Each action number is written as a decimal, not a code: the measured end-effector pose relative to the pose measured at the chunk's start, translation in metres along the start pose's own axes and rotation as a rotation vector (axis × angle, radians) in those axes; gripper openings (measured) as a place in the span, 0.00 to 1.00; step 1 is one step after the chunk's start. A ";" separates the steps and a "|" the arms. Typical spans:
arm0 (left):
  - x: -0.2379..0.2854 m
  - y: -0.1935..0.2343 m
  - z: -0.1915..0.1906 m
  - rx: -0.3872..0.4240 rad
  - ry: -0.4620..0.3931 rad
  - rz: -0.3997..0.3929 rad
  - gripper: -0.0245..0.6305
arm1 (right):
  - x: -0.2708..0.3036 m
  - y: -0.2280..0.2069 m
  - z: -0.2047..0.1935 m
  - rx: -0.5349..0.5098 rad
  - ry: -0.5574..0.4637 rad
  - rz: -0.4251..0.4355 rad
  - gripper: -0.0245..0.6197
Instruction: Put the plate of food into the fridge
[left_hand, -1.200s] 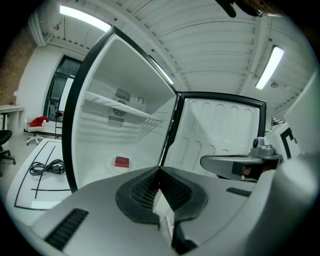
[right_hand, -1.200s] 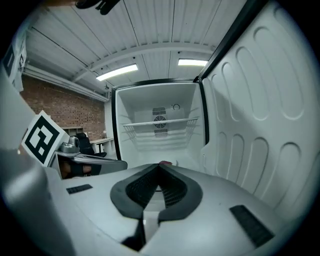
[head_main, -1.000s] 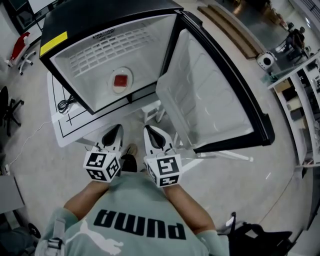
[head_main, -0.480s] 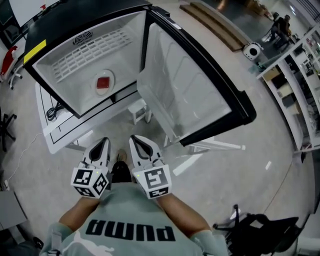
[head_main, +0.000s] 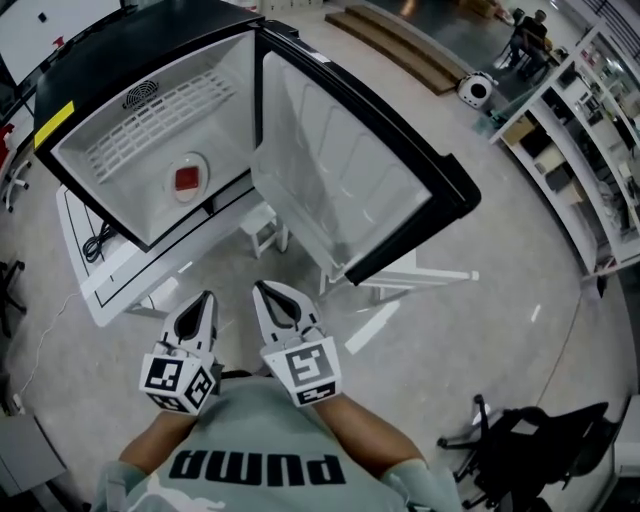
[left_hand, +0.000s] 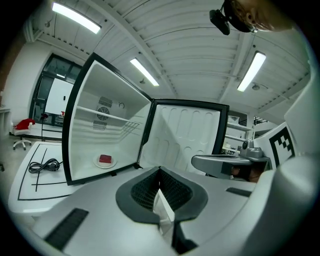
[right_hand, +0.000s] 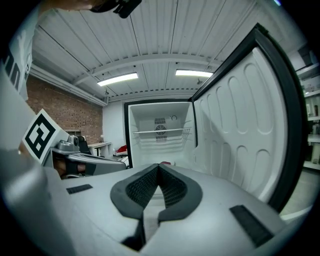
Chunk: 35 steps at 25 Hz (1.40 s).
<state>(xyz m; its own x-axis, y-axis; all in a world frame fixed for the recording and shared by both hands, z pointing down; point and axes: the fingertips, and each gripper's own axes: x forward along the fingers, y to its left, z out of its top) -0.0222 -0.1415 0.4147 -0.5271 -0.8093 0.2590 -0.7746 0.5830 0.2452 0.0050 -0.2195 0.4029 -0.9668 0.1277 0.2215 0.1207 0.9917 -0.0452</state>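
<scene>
Both jaws pressed together, empty: L gripper (head_main: 203, 302), R gripper (head_main: 265, 293). Plate of food (head_main: 186, 179) sits inside fridge (head_main: 140, 110), well ahead of tips. I'm farther back than 1 s ago, door (head_main: 340, 190) open, so placing prob. done.

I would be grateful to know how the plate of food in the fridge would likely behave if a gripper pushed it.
The plate looks flat and rigid, so it would probably slide rather than tip on the smooth white fridge floor. The red food lies uncovered on top and might shift if pushed sharply.
</scene>
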 end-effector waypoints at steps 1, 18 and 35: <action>-0.002 -0.001 0.000 0.004 0.001 -0.008 0.04 | -0.002 0.001 0.001 -0.001 -0.001 -0.007 0.05; -0.090 0.005 0.003 0.047 0.002 -0.119 0.04 | -0.034 0.090 0.007 0.019 0.005 -0.083 0.05; -0.174 0.024 -0.014 0.051 -0.014 -0.192 0.04 | -0.065 0.173 -0.006 0.013 0.016 -0.174 0.05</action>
<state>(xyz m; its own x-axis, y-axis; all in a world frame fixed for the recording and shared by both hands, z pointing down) 0.0563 0.0144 0.3886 -0.3728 -0.9063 0.1990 -0.8778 0.4139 0.2410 0.0906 -0.0559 0.3869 -0.9690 -0.0456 0.2429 -0.0514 0.9985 -0.0176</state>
